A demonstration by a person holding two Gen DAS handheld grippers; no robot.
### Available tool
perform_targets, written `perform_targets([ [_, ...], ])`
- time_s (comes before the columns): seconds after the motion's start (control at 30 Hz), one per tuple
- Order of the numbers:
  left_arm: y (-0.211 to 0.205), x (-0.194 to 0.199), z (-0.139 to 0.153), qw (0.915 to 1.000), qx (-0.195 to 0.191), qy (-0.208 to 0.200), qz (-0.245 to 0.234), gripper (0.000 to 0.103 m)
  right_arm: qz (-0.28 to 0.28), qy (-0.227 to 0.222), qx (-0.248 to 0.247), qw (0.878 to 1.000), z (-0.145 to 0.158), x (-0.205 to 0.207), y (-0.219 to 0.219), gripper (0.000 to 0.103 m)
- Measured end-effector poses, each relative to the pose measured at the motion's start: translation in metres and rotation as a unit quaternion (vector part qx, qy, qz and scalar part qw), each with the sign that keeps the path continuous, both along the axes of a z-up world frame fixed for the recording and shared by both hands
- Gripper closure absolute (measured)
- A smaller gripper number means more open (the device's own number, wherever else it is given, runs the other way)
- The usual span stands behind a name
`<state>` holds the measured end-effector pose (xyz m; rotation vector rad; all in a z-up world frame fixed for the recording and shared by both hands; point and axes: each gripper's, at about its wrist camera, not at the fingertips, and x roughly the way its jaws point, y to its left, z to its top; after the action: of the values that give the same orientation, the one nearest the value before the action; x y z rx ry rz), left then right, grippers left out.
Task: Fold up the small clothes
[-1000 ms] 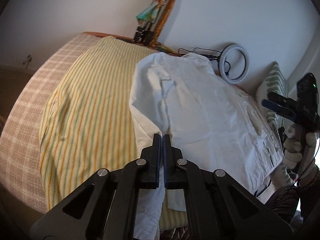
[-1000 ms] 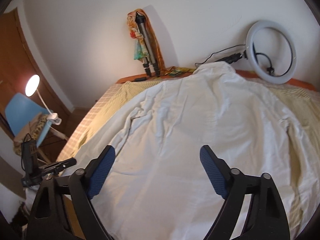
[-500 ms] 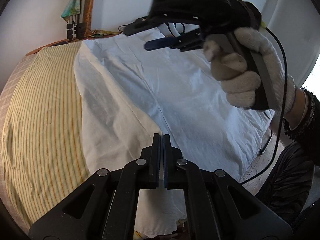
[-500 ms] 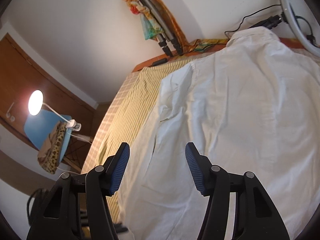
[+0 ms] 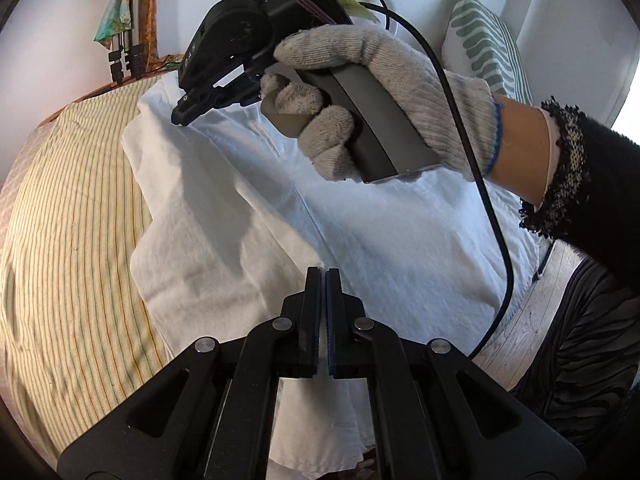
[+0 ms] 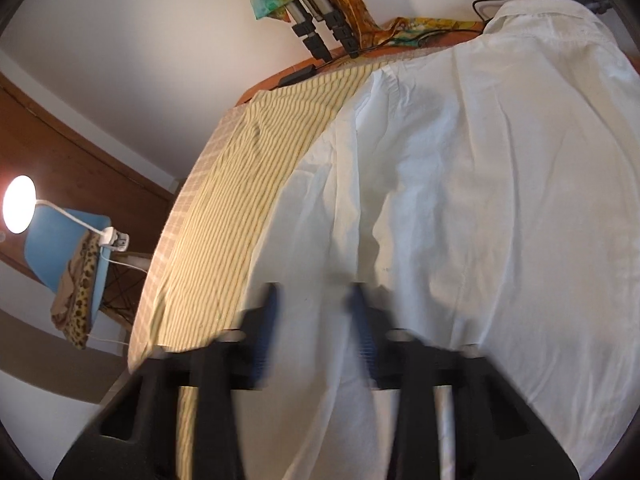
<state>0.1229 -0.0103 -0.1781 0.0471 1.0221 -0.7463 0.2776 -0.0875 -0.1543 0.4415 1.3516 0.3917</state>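
1. Plainly spread over the striped bedcover: white shirt, collar end toward 12 o'clock in the right wrist view, hem end at 6.
2. Fills the centre and 3 o'clock side of the left wrist view; shows a long fold ridge running from 11 o'clock down to the middle.
3. Left gripper: pads pressed flat together at 6 o'clock, pinching the corner of that fold; more shirt cloth hangs beneath its arms.
4. Right gripper: jaws closing and blurred in its own view, shirt cloth between them near the garment's 9 o'clock edge.
5. From the left wrist view, sits at 11 o'clock with tips drawn narrow on the shirt's edge, gripped by a gloved hand coming in from 3 o'clock.
6. Trails a black cable from the handle down toward 5 o'clock.
7. Beyond the shirt: patterned pillow at 1 o'clock; lit lamp at 9 o'clock in the right wrist view.
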Motion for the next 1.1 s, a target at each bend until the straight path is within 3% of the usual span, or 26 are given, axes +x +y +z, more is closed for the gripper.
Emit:
perform_targets([
  [0.27,-0.004,-0.001,-0.002,1.0,0.002,-0.001,0.001,0.103,-0.031,-0.051,-0.047,0.997,0.018,0.006,-0.011,0.103],
  [0.3,-0.003,0.001,-0.003,1.0,0.001,0.002,0.002,0.103,-0.042,-0.049,-0.053,0.997,0.019,0.008,-0.016,0.099],
  [0.4,-0.002,0.005,-0.004,1.0,-0.001,0.004,0.003,0.103,-0.058,-0.036,-0.007,0.998,0.014,0.017,-0.026,0.051],
  [0.43,-0.002,0.006,-0.004,1.0,-0.001,0.005,0.003,0.103,-0.057,-0.043,0.004,0.997,0.013,0.02,-0.025,0.051],
  [0.6,-0.003,0.006,-0.004,1.0,0.002,0.007,0.005,0.103,-0.048,-0.024,0.017,0.998,-0.012,0.042,-0.006,0.051],
  [0.67,-0.003,0.008,-0.004,1.0,0.005,0.005,0.005,0.103,-0.048,-0.015,0.027,0.998,-0.021,0.045,0.0,0.069],
  [0.7,-0.003,0.008,-0.004,1.0,0.006,0.004,0.005,0.103,-0.045,-0.008,0.025,0.999,-0.025,0.046,0.003,0.098],
  [0.73,-0.003,0.008,-0.005,1.0,0.007,0.004,0.006,0.103,-0.045,-0.005,0.02,0.999,-0.026,0.045,0.005,0.101],
  [0.9,-0.007,0.006,-0.007,0.9999,0.013,0.0,0.003,0.103,-0.027,-0.069,-0.061,0.995,0.005,0.036,-0.001,0.101],
  [0.97,-0.009,0.003,-0.005,0.9998,0.02,-0.003,-0.001,0.094,-0.04,-0.058,-0.1,0.992,0.004,0.034,-0.013,0.101],
  [1.03,-0.005,-0.003,0.001,0.9999,0.014,-0.004,-0.007,0.067,-0.029,-0.055,-0.123,0.99,0.003,0.033,-0.017,0.097],
  [1.1,0.007,-0.01,0.011,0.9999,0.004,-0.014,0.001,0.06,-0.013,-0.053,-0.145,0.988,0.008,0.031,-0.016,0.09],
])
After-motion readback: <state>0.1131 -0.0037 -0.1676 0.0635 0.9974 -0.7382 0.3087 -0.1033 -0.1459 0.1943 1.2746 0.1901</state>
